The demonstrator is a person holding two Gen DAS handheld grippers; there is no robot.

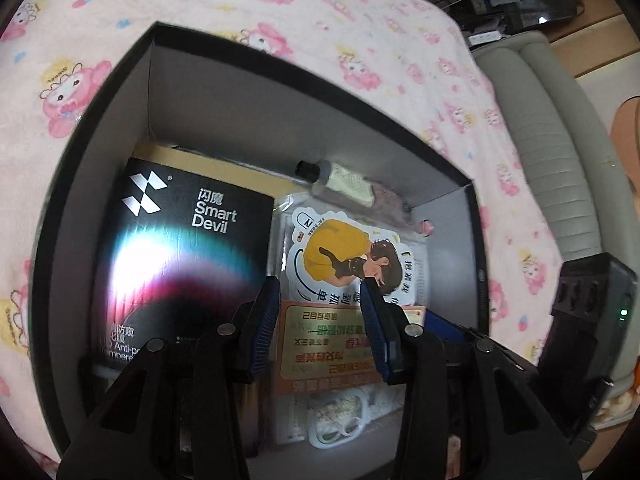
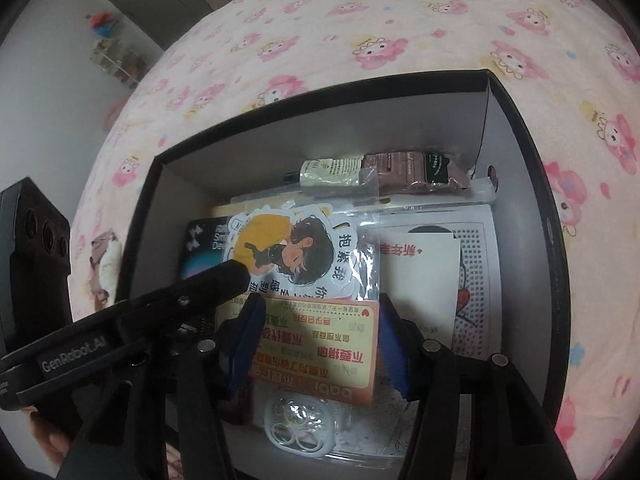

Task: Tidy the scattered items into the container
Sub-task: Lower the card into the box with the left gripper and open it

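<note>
A black box (image 1: 100, 120) (image 2: 532, 152) with grey inner walls stands open on a pink cartoon-print bedsheet (image 1: 320, 12) (image 2: 400, 20). Inside lie a black Smart Devil carton (image 1: 180, 240) (image 2: 200, 244), a clear sticker bag (image 1: 340, 252) (image 2: 288, 252) with an orange card (image 1: 320, 344) (image 2: 316, 348), and a small bottle (image 1: 344, 184) (image 2: 332, 172). My left gripper (image 1: 322, 312) and right gripper (image 2: 320, 336) both hang over the bag, jaws apart, with the card showing between the pads. Whether either pair of pads presses on the bag is not visible. The left fingertip (image 2: 236, 272) lies against the bag's left edge.
A brown packet (image 2: 416, 172) in another clear bag lies by the box's far wall. A white card over a dotted sheet (image 2: 476, 248) fills the box's right side. A grey padded bed edge (image 1: 552, 160) runs along the right. A person's fingers (image 2: 48, 436) show at the lower left.
</note>
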